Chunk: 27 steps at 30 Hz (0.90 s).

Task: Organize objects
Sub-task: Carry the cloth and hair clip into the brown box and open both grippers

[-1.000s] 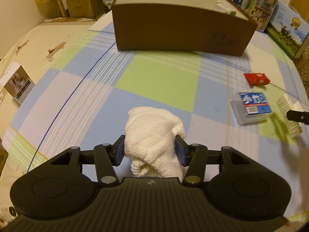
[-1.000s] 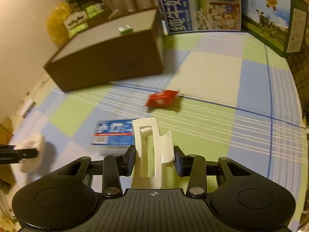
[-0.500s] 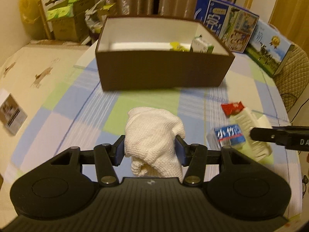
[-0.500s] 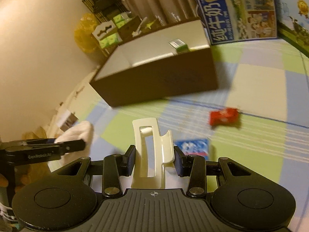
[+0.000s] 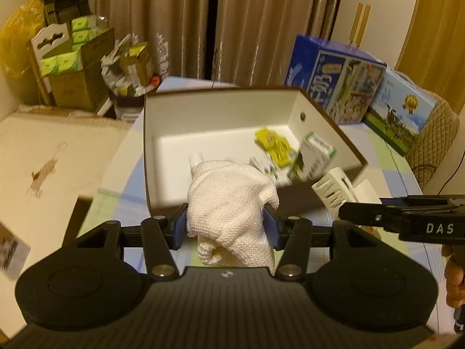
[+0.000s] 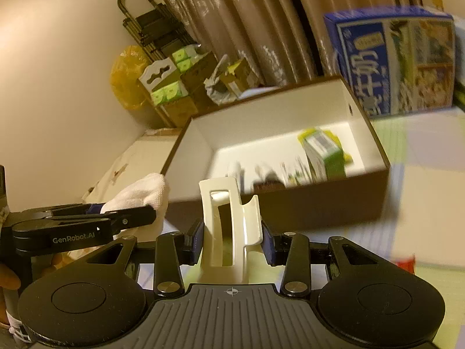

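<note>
1. Left gripper (image 5: 226, 223): jaws are closed onto a white knitted cloth (image 5: 229, 203), pinched at mid-bunch between the blue pads (image 5: 180, 226); loose folds hang below the jaw line.
2. Right gripper (image 6: 232, 240): jaws are clamped on a cream plastic hair clip (image 6: 229, 224), held upright by its two flat sides w/ the slotted end pointing fwd.
3. Handling, cloth: judged light, soft, fully compressible. It can't be cracked, and slip is unlikely given the rough weave. A central pinch is best, as trailing ends could snag on a rim.
4. Handling, clip: judged light, stiff, smooth, prob. brittle at the thin prongs. The broad side faces are the place to grip, not the teeth; excess squeeze is to be avoided.
5. Outward: both loads are held near the front wall of a brown box (image 5: 325, 200) w/ a white interior, set on a checked tablecloth (image 6: 421, 197). The cloth is seen just at the near rim; the clip sits to its right, slightly short of the rim.
6. Box contents: a green-white carton (image 5: 315, 157) and a yellow packet (image 5: 273, 145) lie at the right end; other items are blurred. The left half of the floor looks free.
7. Step judged: both items are being carried to the box, release not yet made.
</note>
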Tool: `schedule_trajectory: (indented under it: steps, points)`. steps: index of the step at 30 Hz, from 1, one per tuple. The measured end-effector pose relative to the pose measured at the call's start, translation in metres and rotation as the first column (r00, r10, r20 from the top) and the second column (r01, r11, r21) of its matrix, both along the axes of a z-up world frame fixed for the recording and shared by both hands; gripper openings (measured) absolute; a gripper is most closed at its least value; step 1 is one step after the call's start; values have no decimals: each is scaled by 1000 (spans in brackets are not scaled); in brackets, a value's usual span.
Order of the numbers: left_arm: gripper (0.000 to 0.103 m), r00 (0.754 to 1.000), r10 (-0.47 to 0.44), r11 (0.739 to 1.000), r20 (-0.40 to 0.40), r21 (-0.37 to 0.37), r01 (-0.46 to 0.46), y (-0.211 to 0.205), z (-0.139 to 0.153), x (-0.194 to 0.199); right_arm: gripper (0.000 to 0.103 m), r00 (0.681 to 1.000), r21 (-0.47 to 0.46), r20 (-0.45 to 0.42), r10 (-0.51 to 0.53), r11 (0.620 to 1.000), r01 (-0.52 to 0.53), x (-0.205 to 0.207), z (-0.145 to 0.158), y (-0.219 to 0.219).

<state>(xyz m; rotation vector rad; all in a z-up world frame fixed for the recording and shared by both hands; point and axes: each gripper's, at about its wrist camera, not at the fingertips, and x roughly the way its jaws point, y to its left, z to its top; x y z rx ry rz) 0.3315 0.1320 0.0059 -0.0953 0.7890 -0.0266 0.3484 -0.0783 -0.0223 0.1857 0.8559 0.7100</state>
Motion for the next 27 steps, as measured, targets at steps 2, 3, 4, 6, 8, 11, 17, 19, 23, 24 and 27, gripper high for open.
schedule_trajectory:
  steps: [2, 3, 4, 6, 8, 11, 17, 19, 23, 24, 27]
  points:
    - [48, 1000, -10, 1000, 9, 2, 10, 8, 3, 17, 38, 1000, -10, 16, -5, 1000, 5, 14, 3, 13]
    - [48, 1000, -15, 1000, 10, 5, 15, 11, 4, 26, 38, 1000, -16, 21, -8, 1000, 8, 20, 4, 19]
    - [48, 1000, -19, 1000, 10, 7, 19, 14, 4, 34, 38, 1000, -21, 26, -10, 1000, 11, 28, 4, 25]
    - [48, 1000, -28, 1000, 9, 12, 28, 19, 2, 51, 38, 999, -34, 34, -11, 999, 12, 44, 4, 36]
    - [48, 999, -34, 999, -5, 15, 34, 23, 0, 70, 38, 999, -52, 43, -5, 999, 7, 60, 3, 46]
    - [48, 999, -43, 999, -18, 13, 44, 28, -5, 95, 38, 999, -92, 52, 9, 996, -4, 83, 0, 58]
    - [48, 997, -51, 999, -52, 9, 51, 35, -19, 140, 38, 999, -161, 43, 10, 987, -3, 129, -10, 73]
    - [48, 996, -50, 999, -69, 3, 50, 37, -23, 155, 38, 999, -187, 35, 18, 982, -11, 144, -14, 79]
    - [48, 994, -55, 999, -97, -9, 54, 39, -32, 181, 38, 999, -235, 19, 40, 971, -35, 170, -25, 89]
    - [48, 993, -56, 998, -108, -11, 55, 39, -36, 188, 38, 999, -247, 11, 44, 968, -39, 176, -28, 90]
    - [48, 990, -66, 998, -128, -13, 65, 36, -45, 205, 38, 999, -279, -9, 50, 959, -51, 192, -39, 94]
